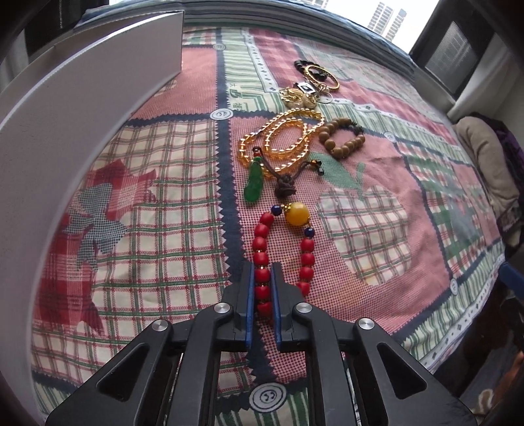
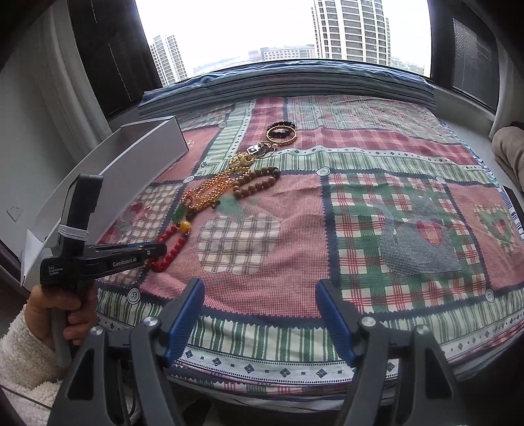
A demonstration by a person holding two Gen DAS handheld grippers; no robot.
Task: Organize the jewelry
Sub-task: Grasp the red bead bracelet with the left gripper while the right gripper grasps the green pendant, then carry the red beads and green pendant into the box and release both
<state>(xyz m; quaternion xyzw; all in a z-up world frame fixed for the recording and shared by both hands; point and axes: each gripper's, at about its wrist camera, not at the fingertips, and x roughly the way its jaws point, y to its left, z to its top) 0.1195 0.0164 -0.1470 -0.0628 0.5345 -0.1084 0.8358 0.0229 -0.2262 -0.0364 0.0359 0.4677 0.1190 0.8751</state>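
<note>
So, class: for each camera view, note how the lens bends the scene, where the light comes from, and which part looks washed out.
Left wrist view: the fisheye bows the long grey box into an arc; soft daylight, faint shadows; the red bead bracelet stays sharp between the left gripper pads. Right wrist view: the patchwork blanket bulges like a dome; the window sky is blown out white; dark corners.
</note>
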